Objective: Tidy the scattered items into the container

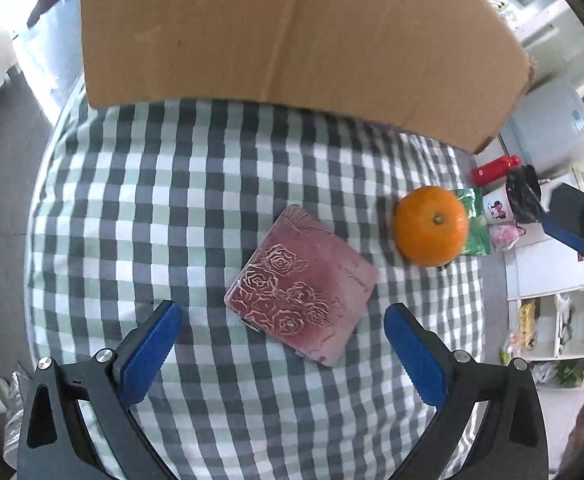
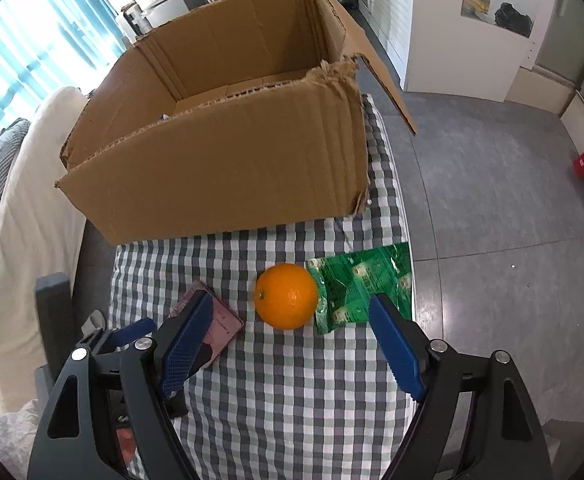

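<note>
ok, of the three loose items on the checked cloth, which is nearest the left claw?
The flat pink rose-patterned wallet, lying just ahead of the open left claw. The round orange and green foil packet lie farther right.

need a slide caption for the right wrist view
Open right gripper above a checked cloth, facing an orange, green packet, pink wallet and open cardboard box.

- Daylight from the curtained window lit both views brightly, blowing out to white glare at the upper left.
- Fisheye bending curved the edges, with dark vignetted corners.
- The orange cast a soft shadow.
</note>
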Available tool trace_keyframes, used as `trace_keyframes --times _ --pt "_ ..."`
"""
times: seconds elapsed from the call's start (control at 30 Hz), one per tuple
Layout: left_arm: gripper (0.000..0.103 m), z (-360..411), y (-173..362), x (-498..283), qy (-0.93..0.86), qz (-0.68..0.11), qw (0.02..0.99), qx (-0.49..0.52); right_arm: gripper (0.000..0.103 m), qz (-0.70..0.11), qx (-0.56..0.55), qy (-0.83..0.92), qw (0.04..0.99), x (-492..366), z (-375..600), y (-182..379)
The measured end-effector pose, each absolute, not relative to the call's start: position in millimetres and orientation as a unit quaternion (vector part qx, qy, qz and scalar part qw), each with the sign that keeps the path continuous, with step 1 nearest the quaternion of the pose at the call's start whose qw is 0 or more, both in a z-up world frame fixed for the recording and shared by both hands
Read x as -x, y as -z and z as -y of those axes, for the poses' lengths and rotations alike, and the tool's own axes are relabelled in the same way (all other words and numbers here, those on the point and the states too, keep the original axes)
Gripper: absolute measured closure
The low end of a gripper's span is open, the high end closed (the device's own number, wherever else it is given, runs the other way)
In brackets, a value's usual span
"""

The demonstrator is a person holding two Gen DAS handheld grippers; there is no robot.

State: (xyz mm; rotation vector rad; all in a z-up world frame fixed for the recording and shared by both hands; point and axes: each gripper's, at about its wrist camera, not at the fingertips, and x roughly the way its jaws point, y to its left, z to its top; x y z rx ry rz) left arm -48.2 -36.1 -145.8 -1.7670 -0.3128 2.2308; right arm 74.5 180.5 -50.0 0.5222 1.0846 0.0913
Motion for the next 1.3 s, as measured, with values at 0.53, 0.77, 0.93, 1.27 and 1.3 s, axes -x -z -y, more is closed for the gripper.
trace_keyframes --times 0.53,0.77,0.93,1.27,1.3 --pt "0.072 50.3 136.0 60.7 -0.778 0.106 0.149 0.601 0.023 -0.512 -0.253 -0.035 0.82 -71.5 -177.1 55.7" --pt "0.075 101.1 135.8 44.6 -0.736 0.147 0.189 0.633 0.023 -0.513 -0.249 -0.041 0.821 -71.8 -177.4 56.1" --pt "0.045 112.6 141.4 37.8 -0.712 0.21 0.219 0.633 0.023 -0.511 -0.245 -0.043 0.823 -69.3 -179.7 52.7" --pt "0.021 89.8 125.3 25.6 -0.718 0.13 0.245 0.638 0.023 -0.512 -0.244 -0.049 0.822 -66.3 -183.1 51.9" --pt "0.051 98.3 124.4 24.8 -0.718 0.137 0.239 0.639 0.023 -0.512 -0.243 -0.048 0.822 -66.0 -182.9 51.9"
